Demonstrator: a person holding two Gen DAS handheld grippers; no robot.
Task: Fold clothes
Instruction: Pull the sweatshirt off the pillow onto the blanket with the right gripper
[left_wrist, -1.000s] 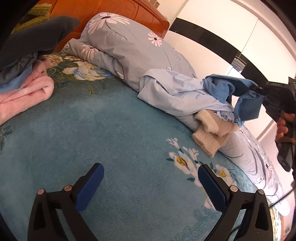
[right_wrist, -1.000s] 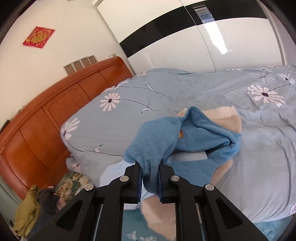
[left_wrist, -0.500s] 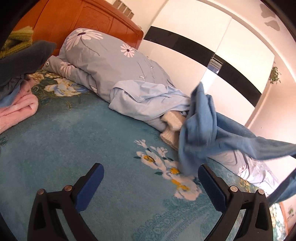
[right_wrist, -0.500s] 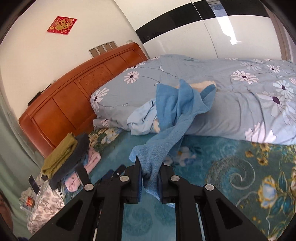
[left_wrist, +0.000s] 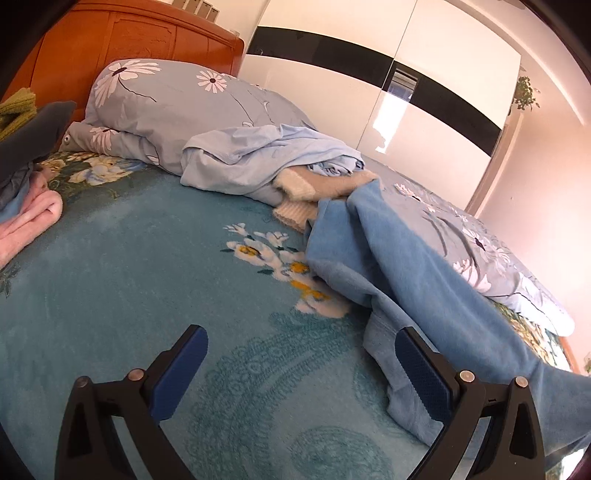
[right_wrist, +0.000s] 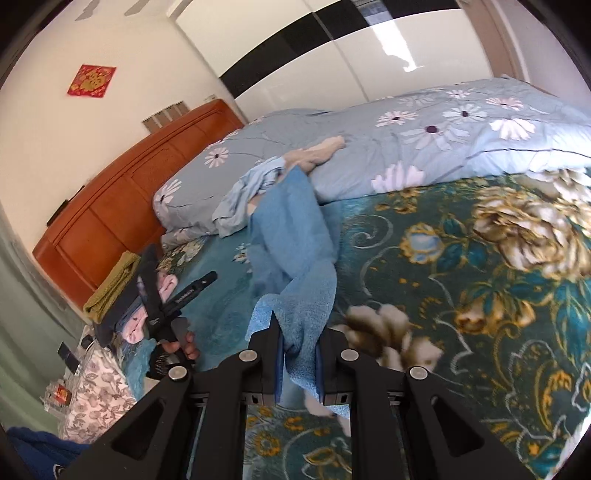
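Teal floral bedspread (left_wrist: 129, 266), right tool (right_wrist: 299, 363) pinching blue garment (left_wrist: 406, 258), left tool (left_wrist: 301, 373) spread, quilt (left_wrist: 177, 110) behind.

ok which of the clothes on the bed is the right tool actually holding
The blue towel-like garment, stretched from the pile across the teal blanket into the shut right tool. The pale blue shirt and cream sweater lie untouched against the duvet.

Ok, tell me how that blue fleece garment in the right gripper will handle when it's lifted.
Probably floppy: the blue fleece garment droops from the right gripper and trails in folds over the teal blanket. Likely light, since one pinched edge carries it. Its fuzzy nap probably grips rather than slips.
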